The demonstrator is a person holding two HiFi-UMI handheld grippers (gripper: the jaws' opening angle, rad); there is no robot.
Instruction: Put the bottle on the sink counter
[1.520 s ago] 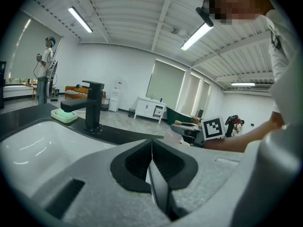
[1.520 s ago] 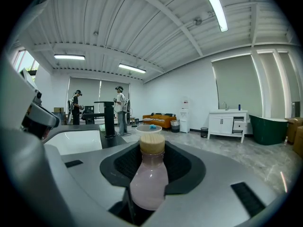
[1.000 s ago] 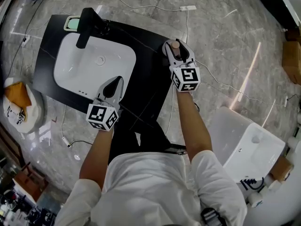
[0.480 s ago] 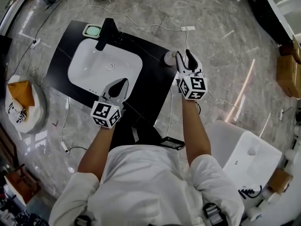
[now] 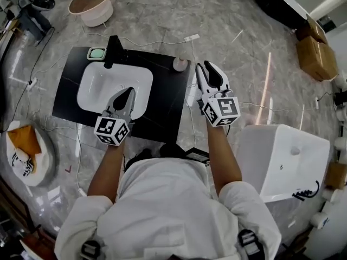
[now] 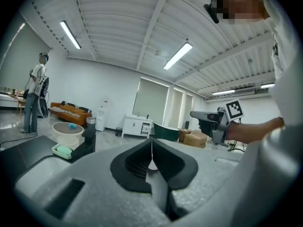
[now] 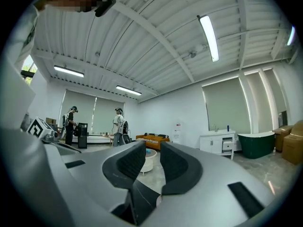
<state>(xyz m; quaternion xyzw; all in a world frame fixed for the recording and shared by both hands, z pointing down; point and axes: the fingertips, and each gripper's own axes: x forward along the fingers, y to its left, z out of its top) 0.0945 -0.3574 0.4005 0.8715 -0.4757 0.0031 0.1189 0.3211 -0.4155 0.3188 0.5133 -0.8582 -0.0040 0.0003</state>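
Right gripper point(image 5: 206, 69), empty jaws closing, hangs just right of the upright bottle point(image 5: 180, 64) standing on the surface point(image 5: 169, 103).

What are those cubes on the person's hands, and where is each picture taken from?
No robot here: a person holds a two-jaw tool, a hand-held gripper, in each hand; the patterned cubes are part of them. The head view comes from a camera on the person's head, looking down. The two gripper views come from a camera riding on each tool, showing its jaws and the room beyond. Below is a black counter with a white sink, a faucet and a green soap dish. A small bottle stands near the counter's far right corner, held by nothing. The left hand-held gripper hangs above the sink, jaws shut, empty. The right hand-held gripper, beside the bottle, is empty too, its jaws apart and closing.
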